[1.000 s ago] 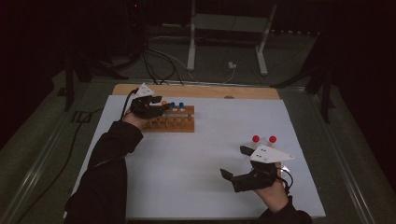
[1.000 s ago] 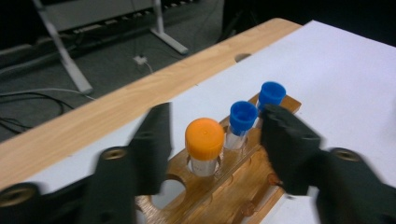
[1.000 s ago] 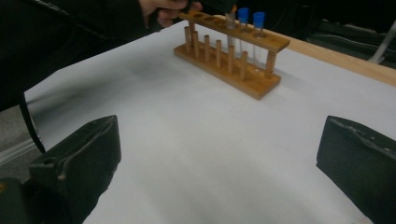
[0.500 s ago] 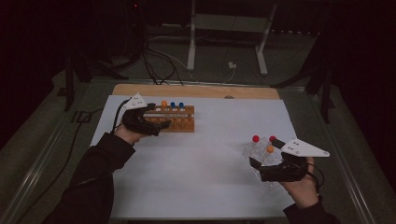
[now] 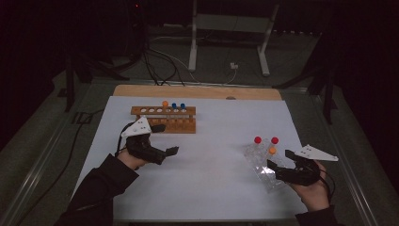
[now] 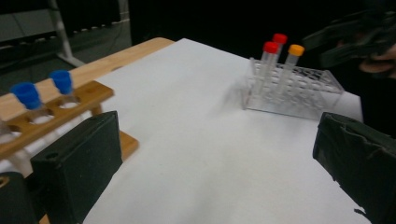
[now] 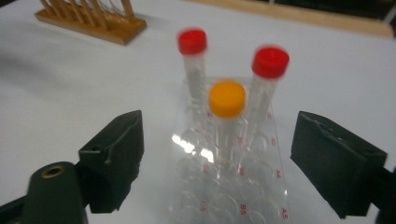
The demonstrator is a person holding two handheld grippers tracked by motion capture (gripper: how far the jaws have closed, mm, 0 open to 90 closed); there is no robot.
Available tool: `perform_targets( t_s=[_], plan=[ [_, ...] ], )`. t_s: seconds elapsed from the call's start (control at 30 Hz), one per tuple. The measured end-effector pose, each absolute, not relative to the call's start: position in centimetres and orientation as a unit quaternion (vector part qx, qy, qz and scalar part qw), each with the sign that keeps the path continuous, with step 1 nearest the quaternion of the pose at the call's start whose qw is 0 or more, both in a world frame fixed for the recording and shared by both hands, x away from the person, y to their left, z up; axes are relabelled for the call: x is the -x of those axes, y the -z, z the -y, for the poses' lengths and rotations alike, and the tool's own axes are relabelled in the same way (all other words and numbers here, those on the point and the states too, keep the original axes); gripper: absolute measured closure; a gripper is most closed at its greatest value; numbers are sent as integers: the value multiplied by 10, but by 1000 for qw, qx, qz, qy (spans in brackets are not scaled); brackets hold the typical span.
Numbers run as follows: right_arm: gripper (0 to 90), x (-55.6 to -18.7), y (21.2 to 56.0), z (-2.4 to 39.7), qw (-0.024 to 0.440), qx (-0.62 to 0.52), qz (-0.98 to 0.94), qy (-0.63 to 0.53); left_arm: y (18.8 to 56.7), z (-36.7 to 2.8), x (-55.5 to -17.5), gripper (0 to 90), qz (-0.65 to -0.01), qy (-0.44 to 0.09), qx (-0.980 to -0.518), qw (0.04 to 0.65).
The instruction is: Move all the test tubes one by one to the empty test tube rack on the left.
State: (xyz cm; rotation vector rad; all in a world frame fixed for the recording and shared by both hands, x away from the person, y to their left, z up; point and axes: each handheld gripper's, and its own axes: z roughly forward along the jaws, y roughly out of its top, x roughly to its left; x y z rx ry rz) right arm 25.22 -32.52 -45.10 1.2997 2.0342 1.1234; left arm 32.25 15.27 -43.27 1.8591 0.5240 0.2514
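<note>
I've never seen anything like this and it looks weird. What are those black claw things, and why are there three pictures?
Those are tools. A person holds a hand-held gripper in each hand: the left hand-held gripper and the right hand-held gripper. Each has two black jaws that pinch like tongs.

One picture is taken from above the table. The other two come from little cameras riding on the grippers, looking out between their jaws.

On the white table stand a wooden tube rack with blue-capped and orange-capped tubes, and a clear plastic rack with two red-capped tubes and an orange-capped tube. Both grippers are open and hold nothing. The right one's jaws have just been closing, with the clear rack ahead.
</note>
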Motion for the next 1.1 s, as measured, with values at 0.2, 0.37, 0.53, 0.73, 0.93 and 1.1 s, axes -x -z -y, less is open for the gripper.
perform_targets(
  t_s=[0.2, 0.37, 0.53, 0.73, 0.93, 1.1],
  plan=[
    [468, -262, 461, 321, 235, -486, -749, -384, 444, -148, -320, 22, -220, -97, -797, 553],
    [624, -272, 468, 316, 235, -490, -758, -360, 447, -147, -320, 22, -219, -93, -802, 548],
    [739, -276, 467, 311, 241, -482, -764, -355, 448, -147, -320, 22, -218, -92, -802, 549],
    [750, -273, 462, 309, 251, -476, -765, -353, 449, -148, -321, 22, -220, -91, -803, 547],
    [751, -267, 447, 307, 272, -463, -763, -360, 445, -147, -321, 22, -215, -87, -806, 545],
    [751, -260, 432, 306, 291, -450, -759, -371, 441, -145, -320, 22, -210, -86, -806, 546]
  ],
)
